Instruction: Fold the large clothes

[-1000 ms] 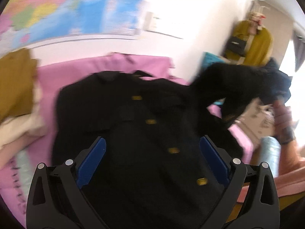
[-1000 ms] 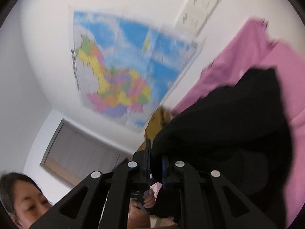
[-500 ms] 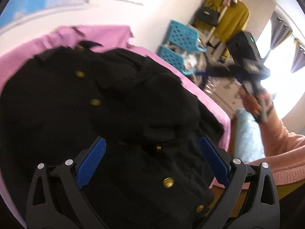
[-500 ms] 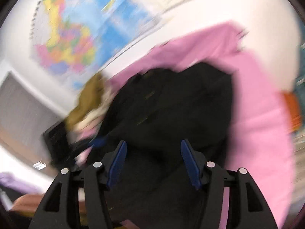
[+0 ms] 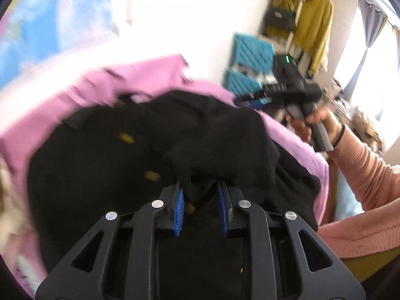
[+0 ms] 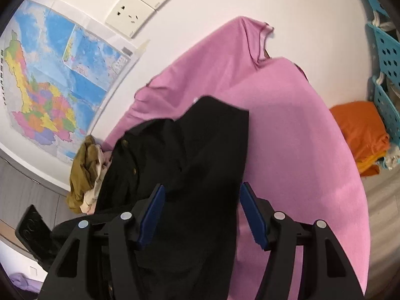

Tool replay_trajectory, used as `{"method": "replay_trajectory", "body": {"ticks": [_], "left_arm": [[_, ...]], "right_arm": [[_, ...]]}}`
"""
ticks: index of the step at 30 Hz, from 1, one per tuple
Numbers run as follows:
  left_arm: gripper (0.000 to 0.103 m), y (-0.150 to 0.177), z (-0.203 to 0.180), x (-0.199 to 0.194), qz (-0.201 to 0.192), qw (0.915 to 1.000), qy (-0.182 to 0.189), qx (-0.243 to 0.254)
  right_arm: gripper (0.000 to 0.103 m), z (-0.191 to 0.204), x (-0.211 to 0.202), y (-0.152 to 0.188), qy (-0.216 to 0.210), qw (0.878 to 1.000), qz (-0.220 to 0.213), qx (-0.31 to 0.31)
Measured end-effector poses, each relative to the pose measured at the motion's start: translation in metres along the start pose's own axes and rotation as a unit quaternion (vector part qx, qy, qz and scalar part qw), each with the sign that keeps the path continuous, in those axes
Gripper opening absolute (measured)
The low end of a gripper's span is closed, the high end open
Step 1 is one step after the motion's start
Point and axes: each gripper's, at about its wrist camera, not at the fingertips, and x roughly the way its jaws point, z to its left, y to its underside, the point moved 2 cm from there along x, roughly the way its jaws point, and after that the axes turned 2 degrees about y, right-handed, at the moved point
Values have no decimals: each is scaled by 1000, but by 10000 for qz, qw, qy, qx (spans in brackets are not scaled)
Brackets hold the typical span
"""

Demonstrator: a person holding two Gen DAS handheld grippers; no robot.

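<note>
Coat (image 5: 105,175), black, one; lies buttoned-side up on the pink sheet (image 6: 300,130) that covers the table, with one sleeve (image 5: 225,145) thrown across its front.

Left gripper (image 5: 200,192): jaws closing, a bunched fold of that sleeve between the blue pads (image 5: 179,207); whether the pads already press the cloth cannot be told, since a gap shows lower down between them.

Right gripper (image 6: 202,212): jaws apart and opening a little further, nothing clamped, held over the coat's side edge where black cloth meets pink sheet. In the left wrist view it shows in a hand (image 5: 315,122) off the far side of the table.

Step in hand, as judged: securing the folded-in sleeve. To do it well, let the left pads shut fully on one layer of sleeve only, not the coat front beneath; pull it flat and straight along the body before release. Bring the right jaws down on the coat's outer edge so both sides fold evenly.

Count, other items:
- gold buttons visible on the front, three at least; blur hides any more.
- wall map (image 6: 57,82), one.
- socket plates (image 6: 142,2), two whole ones in view.
- blue plastic baskets (image 5: 252,50), two stacked.
- orange folded cloth (image 6: 360,130), one pile.
- mustard cloth heap (image 6: 83,172), one, just beside the coat.
</note>
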Motion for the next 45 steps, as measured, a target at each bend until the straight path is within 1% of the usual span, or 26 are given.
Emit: {"method": "replay_trajectory", "body": {"ticks": [2, 3, 4, 5, 7, 8, 10, 12, 13, 14, 15, 16, 19, 21, 23, 25, 28, 31, 33, 35, 38, 39, 40, 41, 43, 45], "left_arm": [[22, -2, 16, -23, -187, 9991, -390, 0], [22, -1, 26, -33, -216, 9985, -507, -41], [25, 3, 37, -40, -174, 9986, -496, -104], [30, 7, 44, -45, -131, 9982, -565, -142], [44, 17, 58, -49, -11, 9946, -1020, -191], [48, 21, 62, -49, 85, 9944, -1023, -242], [70, 30, 65, -43, 217, 9951, -898, -352], [76, 38, 64, -37, 355, 9955, -822, -310], [79, 40, 60, -30, 441, 9952, -849, -215], [82, 43, 59, -23, 513, 9950, -847, -162], [88, 46, 58, -17, 617, 9947, -814, -114], [89, 49, 58, -10, 726, 9942, -794, -79], [89, 50, 56, 8, 1002, 9917, -799, 80], [91, 54, 52, 14, 1157, 9891, -849, 342], [91, 56, 49, 21, 1262, 9868, -869, 524], [92, 56, 51, 30, 1377, 9842, -962, 559], [92, 46, 60, 32, 1304, 9853, -1018, 420], [92, 34, 79, 5, 768, 9948, -672, -59], [92, 31, 89, -10, 518, 9965, -586, -281], [92, 33, 97, -17, 496, 9962, -617, -361], [91, 42, 100, -7, 783, 9947, -563, -366], [88, 45, 97, -3, 877, 9944, -502, -318], [82, 47, 94, 2, 956, 9941, -469, -218], [79, 50, 87, 5, 1009, 9938, -464, -93], [68, 50, 78, 12, 1030, 9933, -490, 165], [59, 50, 73, 16, 1075, 9925, -487, 328]], "right_arm": [[62, -1, 5, -9, 15, 10000, -6, -32], [62, -2, 7, -12, -7, 10000, 9, -29], [62, -2, 12, -15, -28, 10000, 58, -28], [62, -1, 16, -17, -44, 9999, 122, -38], [62, 2, 28, -21, -13, 9997, 207, -109], [62, 3, 33, -22, 0, 9995, 270, -132], [62, 6, 45, -25, 39, 9993, 323, -202], [61, 9, 56, -28, 117, 9988, 402, -271], [54, 11, 62, -28, 148, 9985, 448, -294], [43, 12, 66, -28, 134, 9980, 510, -344], [15, 15, 69, -29, 276, 9973, 499, -464], [7, 17, 68, -31, 345, 9969, 458, -536], [6, 17, 47, -40, 333, 9982, 40, -491], [5, 12, 28, -48, 317, 9984, -275, -374], [5, 4, 23, -52, 372, 9983, -378, -252], [4, -7, 26, -53, 539, 9977, -380, -128], [4, -20, 31, -55, 416, 9980, -434, 183], [4, -29, 35, -53, 456, 9976, -445, 256], [4, -32, 41, -49, 528, 9977, -360, 227], [4, -36, 43, -46, 483, 9980, -309, 260], [4, -36, 45, -45, 462, 9982, -312, 236], [4, -35, 45, -44, 486, 9981, -305, 214], [4, -35, 46, -44, 501, 9981, -298, 218], [4, -36, 46, -44, 482, 9982, -277, 223], [4, -36, 46, -44, 476, 9983, -251, 227], [4, -37, 47, -44, 452, 9984, -236, 232]]}}
